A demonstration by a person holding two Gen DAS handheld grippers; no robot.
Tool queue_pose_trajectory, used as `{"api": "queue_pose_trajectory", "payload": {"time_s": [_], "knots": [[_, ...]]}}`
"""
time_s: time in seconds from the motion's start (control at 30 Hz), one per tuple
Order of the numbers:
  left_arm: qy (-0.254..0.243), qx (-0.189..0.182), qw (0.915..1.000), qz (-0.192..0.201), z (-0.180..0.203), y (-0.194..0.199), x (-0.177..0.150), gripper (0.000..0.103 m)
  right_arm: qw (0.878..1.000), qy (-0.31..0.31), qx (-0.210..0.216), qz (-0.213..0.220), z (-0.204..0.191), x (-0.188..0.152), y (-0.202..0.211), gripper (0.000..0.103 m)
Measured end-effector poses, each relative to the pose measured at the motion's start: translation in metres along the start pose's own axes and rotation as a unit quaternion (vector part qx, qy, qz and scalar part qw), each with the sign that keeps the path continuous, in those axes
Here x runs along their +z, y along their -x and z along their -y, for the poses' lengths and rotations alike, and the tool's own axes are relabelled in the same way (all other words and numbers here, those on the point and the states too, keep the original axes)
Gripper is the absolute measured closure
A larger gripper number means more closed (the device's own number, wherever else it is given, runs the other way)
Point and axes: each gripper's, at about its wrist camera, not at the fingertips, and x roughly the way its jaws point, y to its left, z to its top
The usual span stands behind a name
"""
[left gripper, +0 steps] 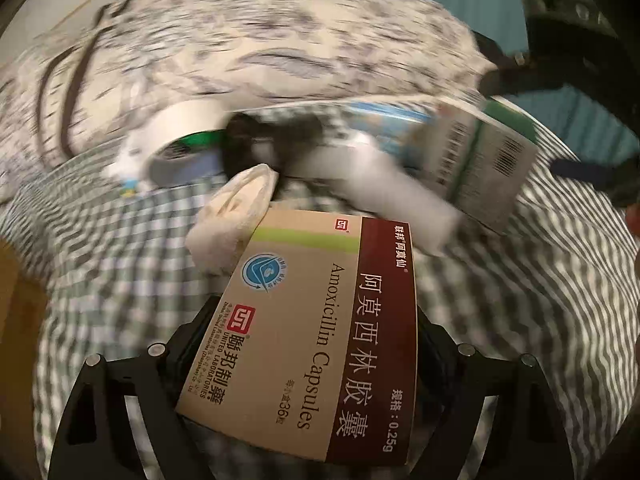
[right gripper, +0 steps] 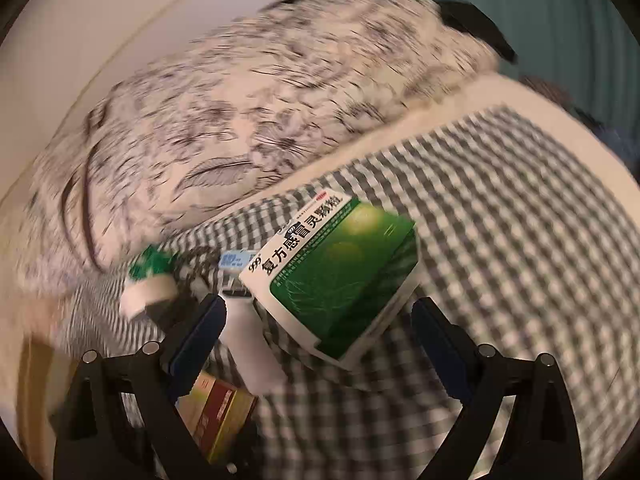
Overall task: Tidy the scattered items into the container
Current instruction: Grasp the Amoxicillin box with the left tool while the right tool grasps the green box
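The biggest thing in both shots was the checked green-and-white cloth (right gripper: 500,240), which filled the lower half of each frame, with a white cloth printed in grey leaves (right gripper: 260,112) bunched up across the top. No container was clearly visible, at least not one I could pick out through the blur.

In the left wrist view, the left gripper (left gripper: 316,344) sat at the bottom centre with a tan and maroon Amoxicillin box (left gripper: 316,332) lying between its jaws. They stood wide, and the box hid the pads, so I honestly couldn't tell if they were pressing on it.

In the right wrist view, the right gripper (right gripper: 320,340) had its blue-padded jaws spread apart at the bottom. The green and white medicine box (right gripper: 340,276) was tilted in the middle, in the gap but clear of both pads.

Smaller stuff sat mid-frame in the left view: a roll of white tape (left gripper: 180,136) at centre left, a crumpled white tissue (left gripper: 236,208) just above the Amoxicillin box's top corner, and something dark (left gripper: 272,136) too blurred to name.
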Motion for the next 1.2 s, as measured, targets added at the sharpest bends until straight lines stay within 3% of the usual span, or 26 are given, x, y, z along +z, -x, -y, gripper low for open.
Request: {"api": "queue_pose_trajectory", "payload": {"time_s": [0.2,0.27,0.37,0.53,0.73,0.9,1.07,1.1,1.13,1.2], "knots": [[0.104,0.076,0.9915,-0.014,-0.063,-0.006,-0.001,0.021,0.997,-0.072,-0.036,0.007,-0.015,-0.003,-0.017,0.008],[0.126,0.069,0.9895,-0.017,-0.075,-0.005,-0.009,0.021,0.994,-0.089,-0.062,0.017,-0.018,-0.002,-0.021,0.008],[0.119,0.075,0.9900,-0.010,-0.074,-0.007,-0.012,0.021,0.990,-0.103,-0.097,0.023,-0.024,0.000,-0.034,0.008],[0.127,0.061,0.9899,-0.010,-0.080,-0.008,-0.013,0.021,0.988,-0.052,-0.140,0.036,-0.035,0.004,-0.044,0.007],[0.127,0.061,0.9900,-0.009,-0.077,-0.007,-0.013,0.021,0.985,-0.041,-0.158,0.049,-0.010,-0.008,-0.018,0.007],[0.124,0.065,0.9901,-0.008,-0.076,-0.007,-0.013,0.021,0.985,-0.060,-0.153,0.044,0.013,-0.012,-0.006,0.006],[0.126,0.061,0.9901,-0.009,-0.078,-0.007,-0.013,0.022,0.992,-0.043,-0.115,0.034,0.019,-0.008,-0.013,0.006],[0.125,0.061,0.9902,-0.011,-0.078,-0.006,-0.013,0.022,0.992,-0.037,-0.115,0.038,0.019,-0.010,-0.010,0.011],[0.124,0.060,0.9904,-0.012,-0.078,-0.006,-0.012,0.022,0.993,-0.029,-0.108,0.040,0.018,-0.012,-0.006,0.023],[0.124,0.057,0.9905,-0.016,-0.079,-0.004,-0.013,0.022,0.995,-0.007,-0.094,0.029,0.014,-0.017,0.002,0.022]]}}
